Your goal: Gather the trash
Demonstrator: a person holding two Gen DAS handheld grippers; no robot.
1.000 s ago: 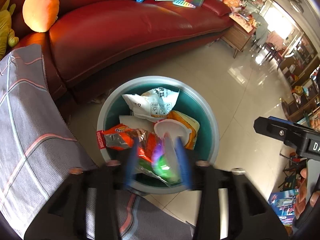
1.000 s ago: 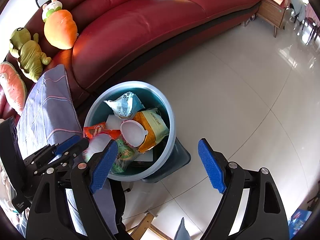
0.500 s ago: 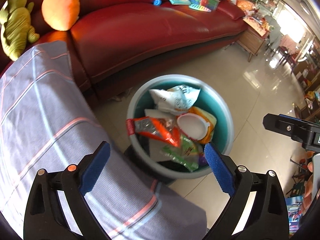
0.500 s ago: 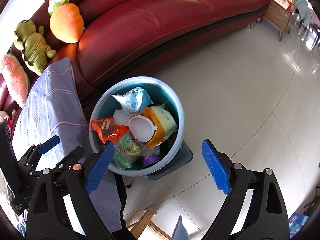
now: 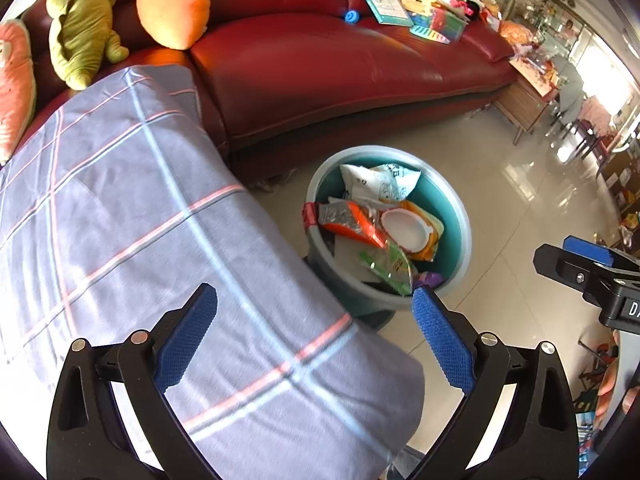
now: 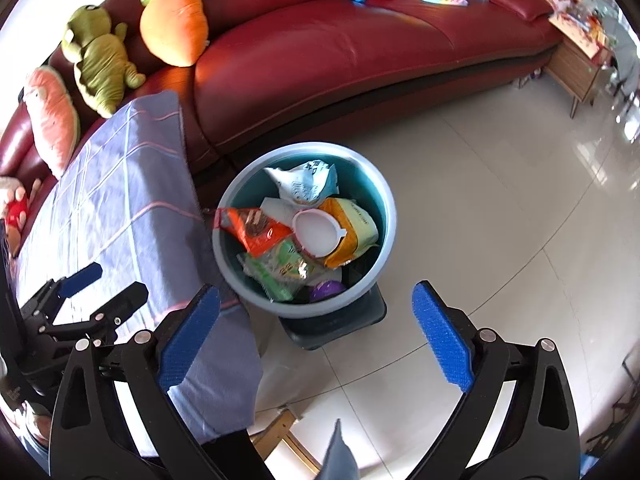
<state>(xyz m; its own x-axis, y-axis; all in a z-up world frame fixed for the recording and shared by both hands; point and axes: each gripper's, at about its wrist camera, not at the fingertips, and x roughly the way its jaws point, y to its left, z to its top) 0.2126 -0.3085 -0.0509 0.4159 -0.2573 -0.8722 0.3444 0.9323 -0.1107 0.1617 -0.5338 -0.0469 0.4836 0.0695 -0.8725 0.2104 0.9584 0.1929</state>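
A round teal trash bin (image 5: pixel 460 216) (image 6: pixel 384 204) stands on the tiled floor in front of the sofa. It holds several wrappers: an orange packet (image 6: pixel 256 232), a green packet (image 6: pixel 280 272), a white and blue bag (image 6: pixel 308 184), a yellow bag (image 6: pixel 356 228), a white lid (image 6: pixel 316 232) and a purple ball (image 6: pixel 326 290). My left gripper (image 5: pixel 316 338) is open and empty above the cloth-covered table, left of the bin. My right gripper (image 6: pixel 316 338) is open and empty above the bin's near side. The left gripper also shows in the right wrist view (image 6: pixel 100 288).
A table under a grey checked cloth (image 5: pixel 120 220) (image 6: pixel 120 200) stands left of the bin. A red leather sofa (image 5: pixel 320 60) (image 6: pixel 340 48) runs behind, with plush toys (image 6: pixel 172 24) and books (image 5: pixel 384 0). A wooden side table (image 6: pixel 576 64) stands far right.
My left gripper opened and let the green packet fall into the bin, then drew back and left over the table. My right gripper rose slightly and stayed open.
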